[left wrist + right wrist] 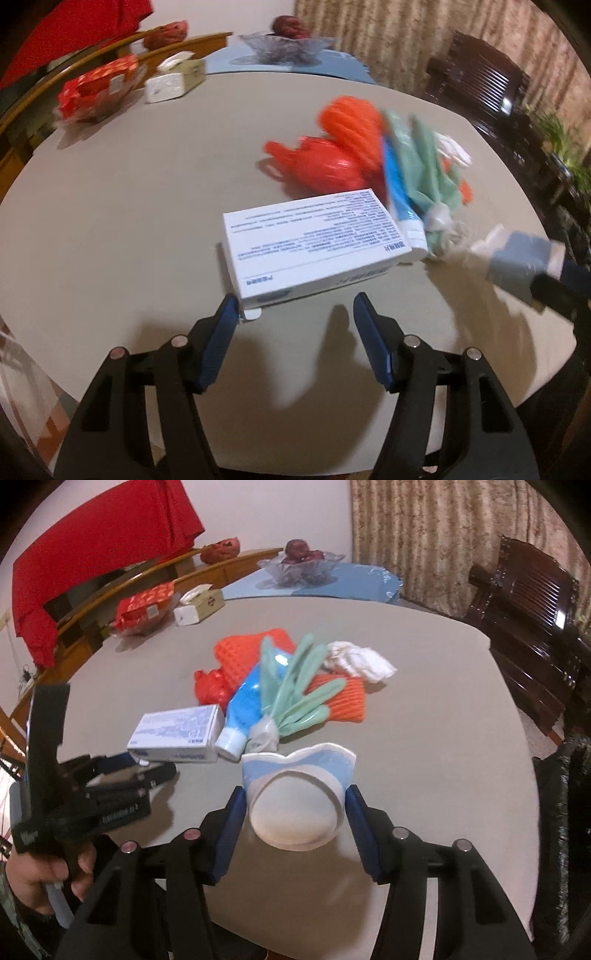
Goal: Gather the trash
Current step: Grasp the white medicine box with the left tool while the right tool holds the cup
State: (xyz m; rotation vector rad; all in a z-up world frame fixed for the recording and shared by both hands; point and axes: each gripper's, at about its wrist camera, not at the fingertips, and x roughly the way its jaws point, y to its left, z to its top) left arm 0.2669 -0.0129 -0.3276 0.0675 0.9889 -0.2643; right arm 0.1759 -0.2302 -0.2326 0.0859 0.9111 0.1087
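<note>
A pile of trash lies mid-table: a white printed box, a blue tube, a green glove, orange foam netting, a red plastic bag and white tissue. My left gripper is open and empty, its fingers just short of the box's near end. My right gripper is shut on a squashed white and blue paper cup, held above the table; the cup also shows in the left wrist view.
A red snack packet, a tissue box and a glass fruit bowl on a blue mat stand at the table's far side. A dark wooden chair is at the right. A black bag hangs by the right edge.
</note>
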